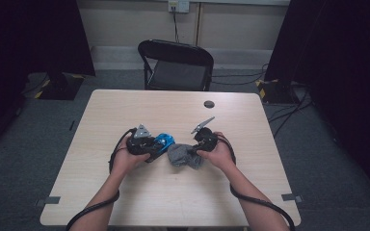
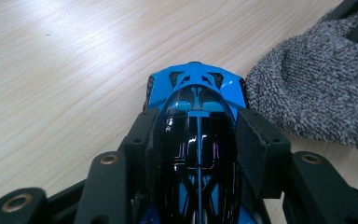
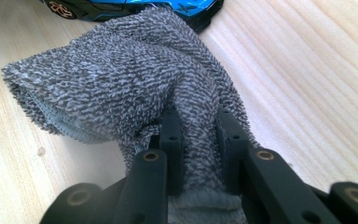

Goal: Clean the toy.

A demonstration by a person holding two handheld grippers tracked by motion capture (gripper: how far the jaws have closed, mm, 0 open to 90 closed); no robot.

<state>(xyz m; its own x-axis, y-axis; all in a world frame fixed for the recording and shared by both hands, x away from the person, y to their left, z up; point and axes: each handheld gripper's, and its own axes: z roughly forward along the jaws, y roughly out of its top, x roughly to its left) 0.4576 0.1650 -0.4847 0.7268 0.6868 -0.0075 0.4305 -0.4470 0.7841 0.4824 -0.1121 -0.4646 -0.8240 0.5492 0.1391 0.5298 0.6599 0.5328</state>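
Pale wood bench (image 1: 125,202) carries both forearms in from the near edge, hands side by side at its middle. Left tongs (image 1: 149,144) lie level, clamped on the blue toy car (image 2: 193,93). Right tongs (image 1: 192,151) angle inward, pinched on the grey cloth (image 3: 121,74) just beside the car.

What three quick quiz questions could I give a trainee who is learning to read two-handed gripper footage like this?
1. True or false: the left gripper is clamped on the blue toy car.
2. What does the right gripper hold? A) grey cloth B) sponge C) cup
3. Where is the black chair relative to the table?

Key: 1 true; its jaws press the car's sides. 2 A, the grey cloth. 3 Beyond the table's far edge.
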